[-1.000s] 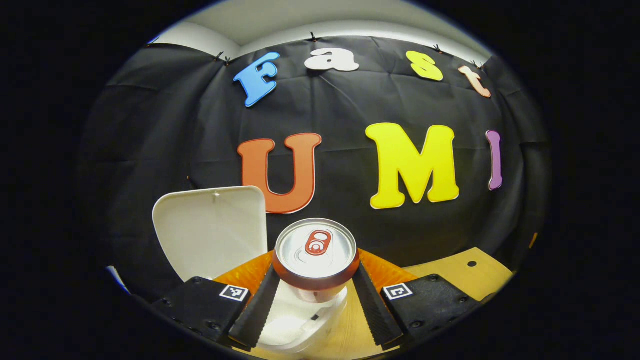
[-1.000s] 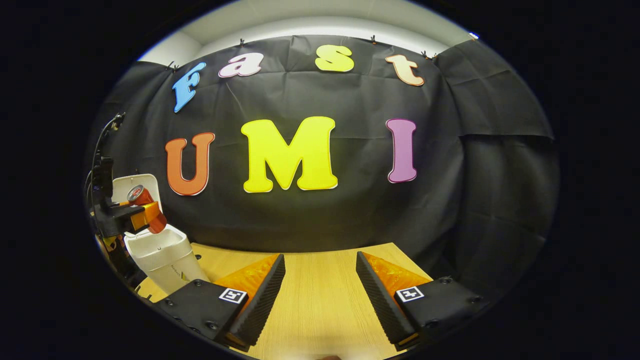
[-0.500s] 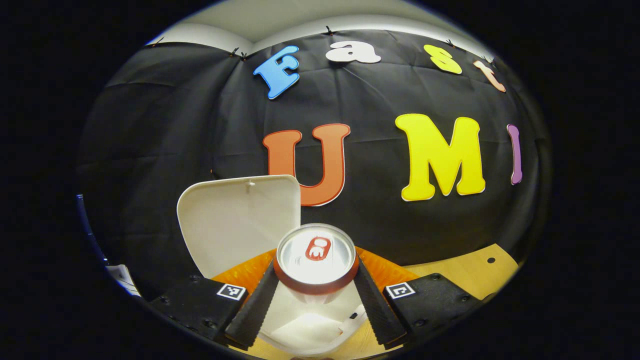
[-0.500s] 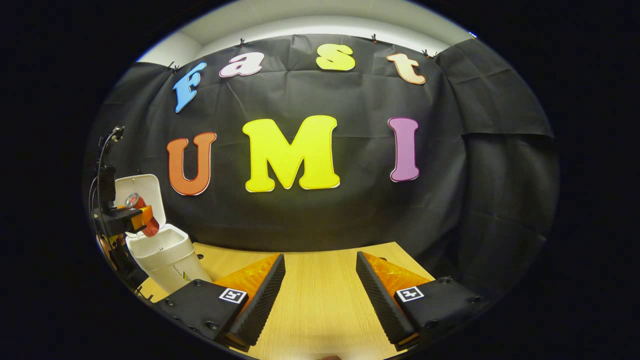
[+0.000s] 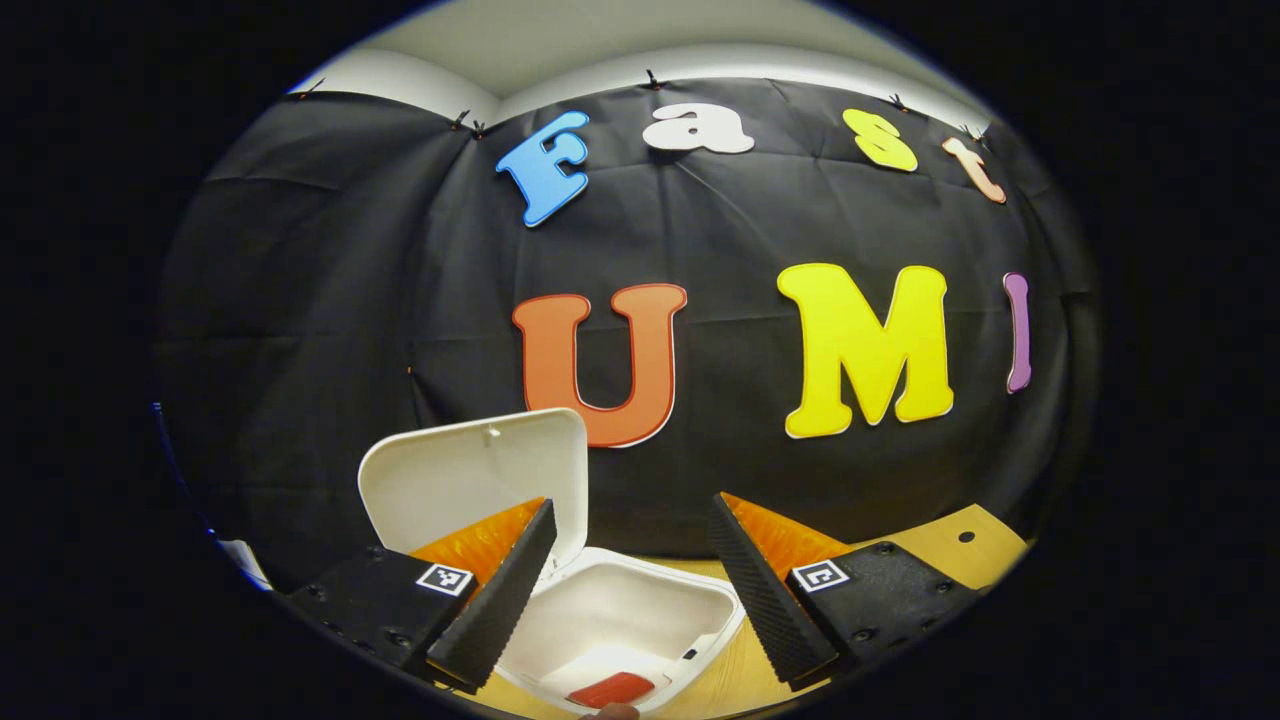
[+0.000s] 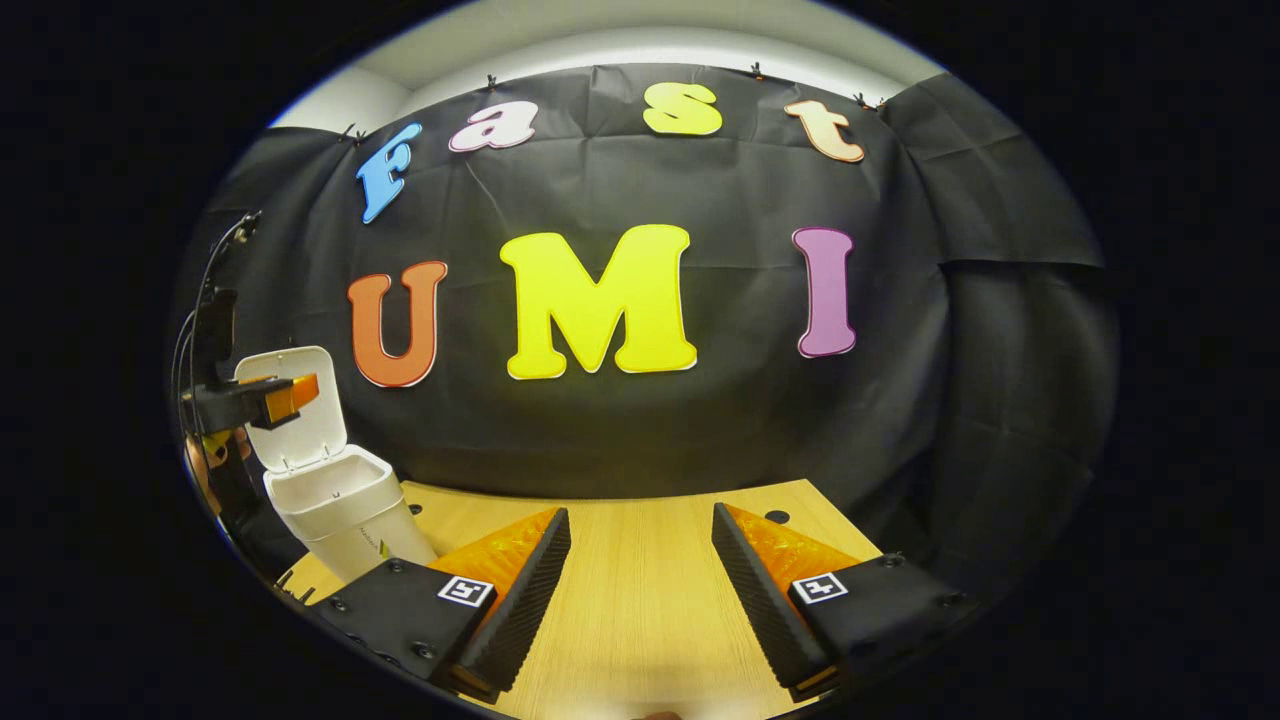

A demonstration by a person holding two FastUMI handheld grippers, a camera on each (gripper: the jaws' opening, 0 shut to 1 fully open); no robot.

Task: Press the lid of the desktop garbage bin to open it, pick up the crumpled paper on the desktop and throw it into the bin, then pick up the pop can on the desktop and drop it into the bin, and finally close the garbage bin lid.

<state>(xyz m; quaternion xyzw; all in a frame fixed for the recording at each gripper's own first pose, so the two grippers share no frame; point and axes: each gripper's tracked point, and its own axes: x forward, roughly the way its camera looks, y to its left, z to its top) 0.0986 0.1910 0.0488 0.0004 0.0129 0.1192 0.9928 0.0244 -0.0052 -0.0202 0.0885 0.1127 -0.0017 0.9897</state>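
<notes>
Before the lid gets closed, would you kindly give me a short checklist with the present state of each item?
1. Can inside the bin: ok, a red shape lies at the bottom.
2. Left tongs empty and open: ok.
3. Lid standing up: ok, not yet shut.
4. Crumpled paper in the bin: cannot tell.
5. Right tongs open over bare table, away from the bin: ok.

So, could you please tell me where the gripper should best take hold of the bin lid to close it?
I'd take the lid at its free top edge, coming from above and behind: it stands upright, hinged at the back rim of the bin, so that edge likely swings it down most easily. The left gripper hangs open over the bin, closest.
</notes>
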